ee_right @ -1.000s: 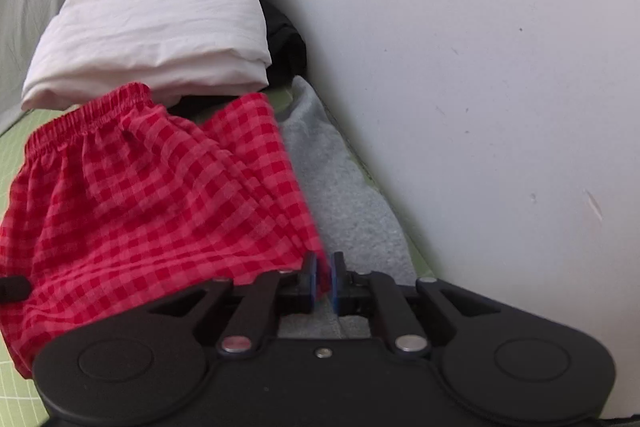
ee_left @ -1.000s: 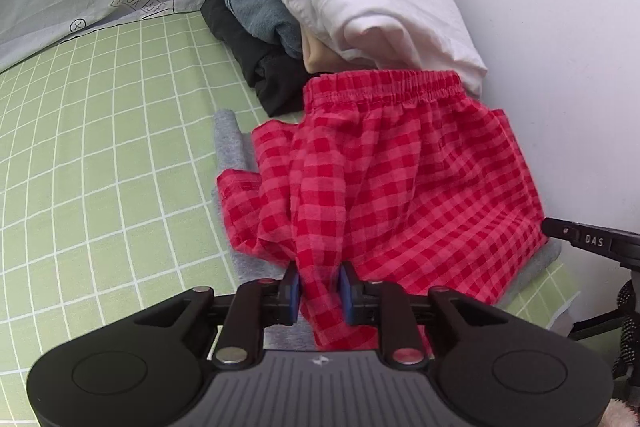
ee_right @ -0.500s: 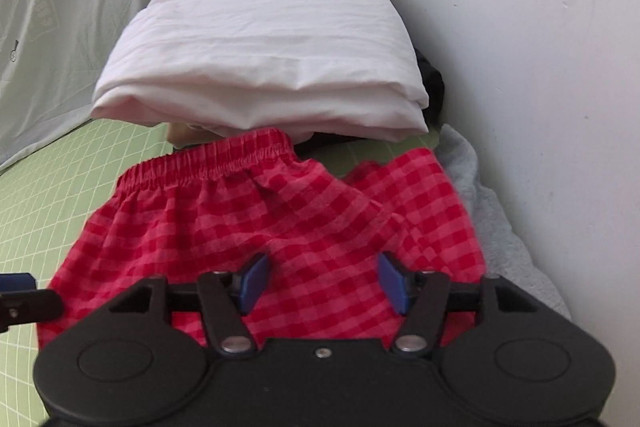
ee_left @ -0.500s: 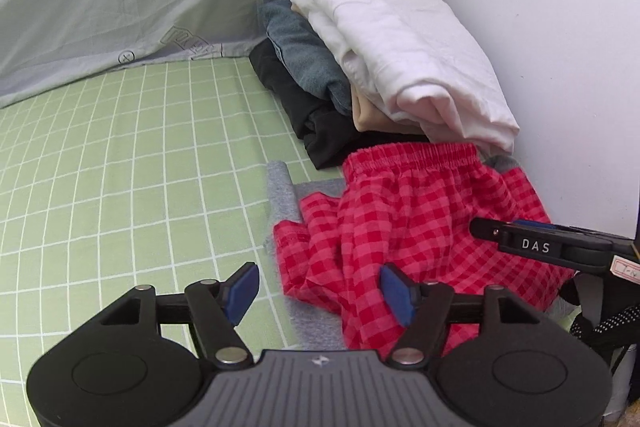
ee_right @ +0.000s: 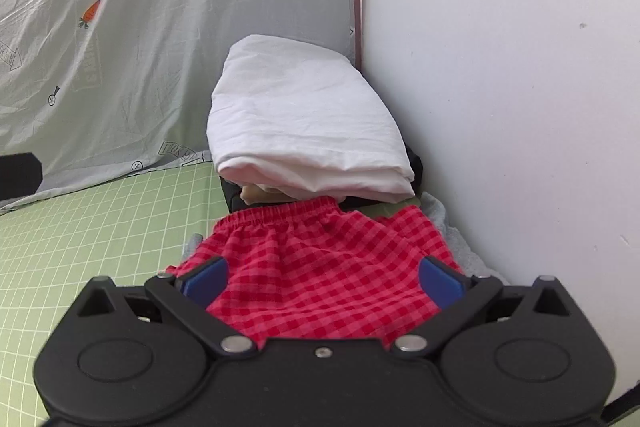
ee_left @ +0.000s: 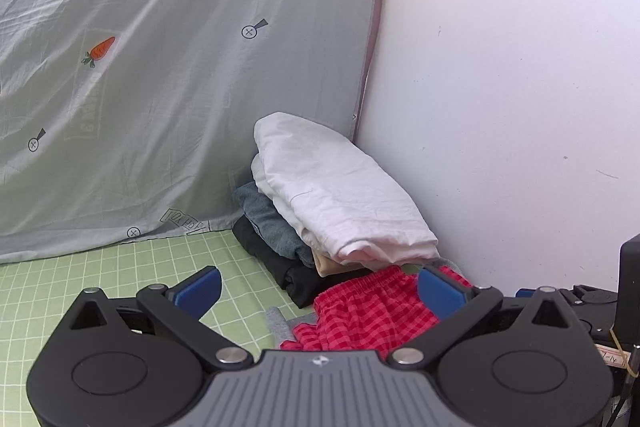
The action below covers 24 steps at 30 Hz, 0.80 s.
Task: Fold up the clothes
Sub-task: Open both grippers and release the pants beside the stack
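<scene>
The red checked shorts (ee_right: 316,263) lie folded on a grey garment (ee_right: 448,223) on the green grid mat, waistband toward the clothes stack. They also show in the left wrist view (ee_left: 360,311). My left gripper (ee_left: 318,291) is open and empty, raised above and behind the shorts. My right gripper (ee_right: 322,277) is open and empty, just above the shorts' near part.
A stack of folded clothes with a white one (ee_left: 340,195) on top, denim (ee_left: 272,227) and black (ee_left: 280,267) below, sits in the corner. A white wall (ee_right: 520,87) runs along the right. A grey printed sheet (ee_left: 160,87) hangs behind the green grid mat (ee_left: 120,275).
Both grippers opened and let go of the red shorts, then pulled back and tilted up. The shorts now lie on the grey garment.
</scene>
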### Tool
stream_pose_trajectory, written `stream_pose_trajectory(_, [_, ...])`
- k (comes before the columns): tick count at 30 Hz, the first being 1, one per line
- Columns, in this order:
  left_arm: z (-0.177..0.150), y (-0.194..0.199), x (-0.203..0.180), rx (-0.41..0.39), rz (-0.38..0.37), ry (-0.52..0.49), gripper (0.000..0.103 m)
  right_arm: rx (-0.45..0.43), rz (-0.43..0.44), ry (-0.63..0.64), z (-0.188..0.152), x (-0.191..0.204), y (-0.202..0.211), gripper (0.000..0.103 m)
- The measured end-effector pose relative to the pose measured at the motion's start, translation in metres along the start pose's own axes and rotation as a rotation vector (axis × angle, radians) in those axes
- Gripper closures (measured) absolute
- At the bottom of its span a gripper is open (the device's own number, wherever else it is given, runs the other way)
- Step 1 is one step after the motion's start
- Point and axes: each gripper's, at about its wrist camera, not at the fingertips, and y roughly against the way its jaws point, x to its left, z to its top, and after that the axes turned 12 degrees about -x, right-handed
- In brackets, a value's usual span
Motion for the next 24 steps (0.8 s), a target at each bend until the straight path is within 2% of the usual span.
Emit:
stream_pose_trajectory(4, [-0.005,0.037,0.016,0.013,-0.003,-0.023,0.000,-0.011,-0.021,-0.001,-0.009,0.034,0.036,0.000])
stream_pose_trajectory(9, [-0.026,0.082,0.047,0.129,-0.024,0.067,0.000,0.041,-0.097,0.038,-0.034,0.075,0.076,0.000])
stream_pose_trajectory(14, [-0.054,0.123,0.064,0.189,0.006,0.036,0.000,0.088,-0.114,-0.001,-0.063,0.104,0.116,0.000])
stream_pose_trajectory(17, [-0.065,0.139,0.074,0.230,-0.002,0.036,0.000,0.099,-0.137,0.002,-0.076,0.121,0.134,0.000])
stream_pose_trajectory(24, [-0.072,0.165,0.088,0.236,-0.021,0.023,0.000,0.093,-0.160,-0.006,-0.087,0.144,0.160,0.000])
